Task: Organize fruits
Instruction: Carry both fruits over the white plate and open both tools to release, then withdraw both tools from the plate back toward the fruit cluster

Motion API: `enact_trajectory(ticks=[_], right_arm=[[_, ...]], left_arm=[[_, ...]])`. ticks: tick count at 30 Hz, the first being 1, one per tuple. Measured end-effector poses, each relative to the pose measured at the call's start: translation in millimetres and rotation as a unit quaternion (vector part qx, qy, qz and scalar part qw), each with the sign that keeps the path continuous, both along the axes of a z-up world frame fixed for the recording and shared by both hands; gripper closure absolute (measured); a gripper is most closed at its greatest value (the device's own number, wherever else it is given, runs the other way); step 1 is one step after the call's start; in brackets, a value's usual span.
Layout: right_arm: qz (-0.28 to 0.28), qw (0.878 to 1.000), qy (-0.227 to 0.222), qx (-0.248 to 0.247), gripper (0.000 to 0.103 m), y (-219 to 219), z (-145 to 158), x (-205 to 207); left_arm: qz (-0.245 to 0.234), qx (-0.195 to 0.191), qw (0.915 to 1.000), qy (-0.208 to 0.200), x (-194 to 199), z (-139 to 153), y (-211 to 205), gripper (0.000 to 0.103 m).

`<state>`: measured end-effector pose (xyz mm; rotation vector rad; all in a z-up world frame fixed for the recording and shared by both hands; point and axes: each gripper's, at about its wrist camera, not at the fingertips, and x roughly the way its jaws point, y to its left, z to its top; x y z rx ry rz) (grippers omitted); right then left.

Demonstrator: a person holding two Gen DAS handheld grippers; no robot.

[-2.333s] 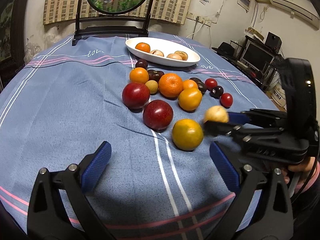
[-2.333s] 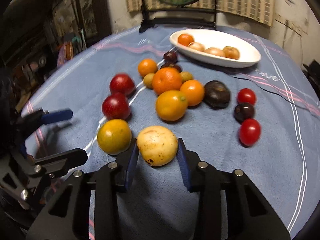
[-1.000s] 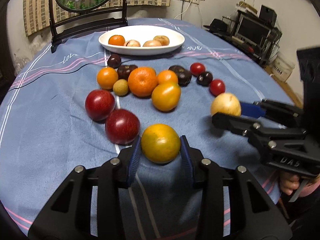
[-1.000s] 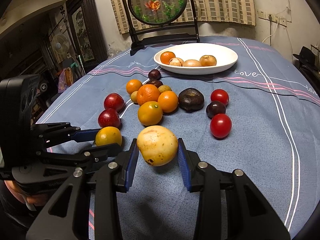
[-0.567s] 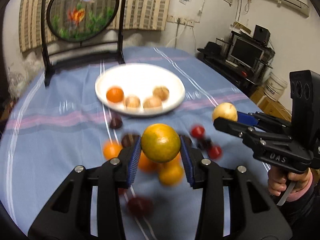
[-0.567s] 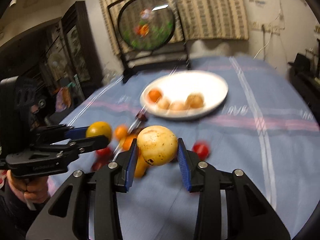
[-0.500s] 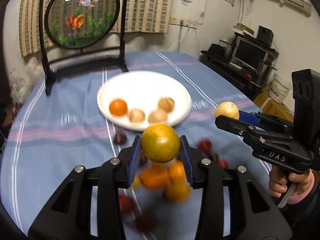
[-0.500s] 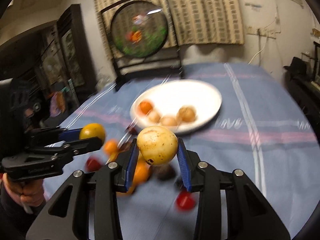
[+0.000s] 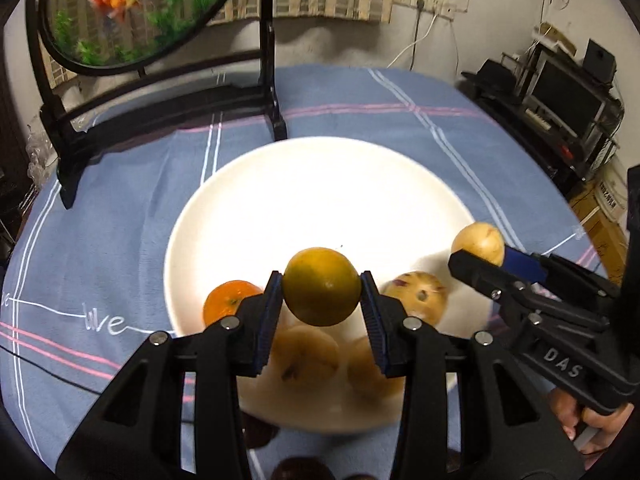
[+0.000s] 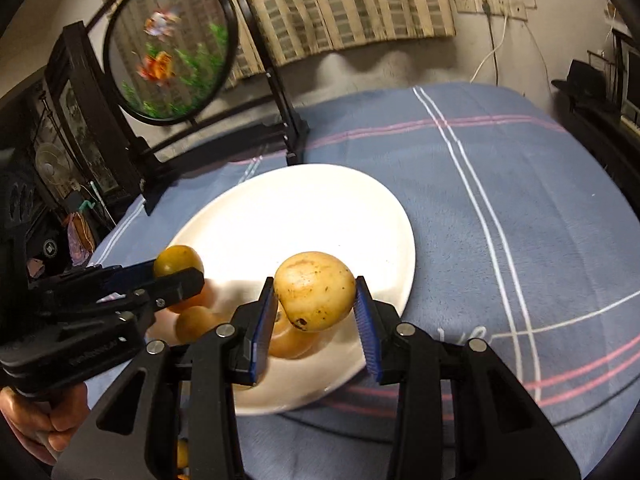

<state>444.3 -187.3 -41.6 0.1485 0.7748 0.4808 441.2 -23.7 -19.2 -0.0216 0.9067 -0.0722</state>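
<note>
My left gripper (image 9: 321,306) is shut on a yellow-green orange (image 9: 321,286) and holds it above the near part of the white plate (image 9: 320,192). My right gripper (image 10: 316,316) is shut on a pale yellow speckled fruit (image 10: 316,297) above the plate's near right side (image 10: 304,216). The plate holds an orange tangerine (image 9: 228,304) and three tan fruits (image 9: 416,296) along its near edge. The right gripper with its fruit (image 9: 478,242) shows at the right of the left wrist view; the left one with its orange (image 10: 178,262) shows at the left of the right wrist view.
A round goldfish screen on a black stand (image 9: 168,88) stands behind the plate on the blue tablecloth (image 9: 360,100). Dark fruits (image 9: 296,472) lie on the cloth just in front of the plate. A desk with a monitor (image 9: 568,88) is at the far right.
Both grippers have carried their fruits forward from over the loose fruit to above the plate. The plate now fills the middle of both views.
</note>
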Motion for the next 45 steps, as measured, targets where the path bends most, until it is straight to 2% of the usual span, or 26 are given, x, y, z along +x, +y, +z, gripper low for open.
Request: enact_trajectory(ticks=[6, 8, 9, 10, 12, 15, 16, 18, 21, 25, 27, 30, 34, 37, 43, 45], right_arm=[[0.014, 1.0, 0.014, -0.014, 0.064, 10, -9, 12], [0.018, 1.0, 0.015, -0.018, 0.064, 12, -11, 13], [0.016, 1.0, 0.014, -0.022, 0.063, 12, -11, 13], [0.016, 1.0, 0.012, -0.023, 0.061, 12, -10, 12], [0.013, 1.0, 0.0, -0.02, 0.059, 8, -3, 7], [0.005, 1.0, -0.02, -0.005, 0.05, 1, 9, -3], [0.005, 1.0, -0.025, -0.001, 0.048, -2, 13, -7], [0.008, 0.999, -0.036, 0.004, 0.046, -7, 19, -19], [0.01, 0.999, -0.049, 0.003, 0.041, -13, 23, -39], [0.02, 0.998, -0.057, 0.0, 0.041, -28, 21, -76], [0.022, 0.998, -0.059, -0.001, 0.041, -37, 15, -95], [0.028, 0.999, -0.035, 0.003, 0.041, -53, -1, -124], [0.035, 0.999, -0.015, 0.033, 0.041, -71, -9, -147], [0.041, 0.998, 0.001, 0.041, 0.041, -73, -15, -157], [0.082, 0.997, 0.009, 0.009, 0.041, -54, -24, -185], [0.087, 0.996, 0.012, 0.003, 0.041, -50, -25, -189]], left_arm=[[0.0, 0.012, 0.9997, 0.02, 13, -22, -3, 0.063], [0.001, 0.027, 0.9995, 0.018, 15, -24, -7, 0.063], [0.002, 0.029, 0.9994, 0.02, 15, -24, -8, 0.059], [0.001, 0.026, 0.9994, 0.021, 14, -22, -8, 0.052], [0.013, 0.034, 0.9993, 0.004, 8, -14, -7, 0.04], [0.035, 0.041, 0.9982, -0.028, -7, 3, 0, 0.016], [0.043, 0.042, 0.9973, -0.041, -16, 10, 4, 0.01], [0.053, 0.037, 0.9959, -0.063, -37, 22, 11, 0.008], [0.062, 0.03, 0.995, -0.073, -65, 31, 19, 0.005], [0.069, -0.001, 0.994, -0.085, -122, 33, 33, 0.003], [0.077, -0.017, 0.993, -0.088, -155, 27, 42, 0.003], [0.077, -0.024, 0.9933, -0.083, -194, 12, 49, 0.003], [0.087, -0.039, 0.9927, -0.074, -244, -9, 60, 0.003], [0.081, -0.049, 0.9936, -0.061, -266, -21, 59, 0.003], [0.051, -0.016, 0.9967, -0.062, -279, -28, 42, 0.002], [0.038, -0.005, 0.998, -0.049, -276, -31, 36, 0.002]])
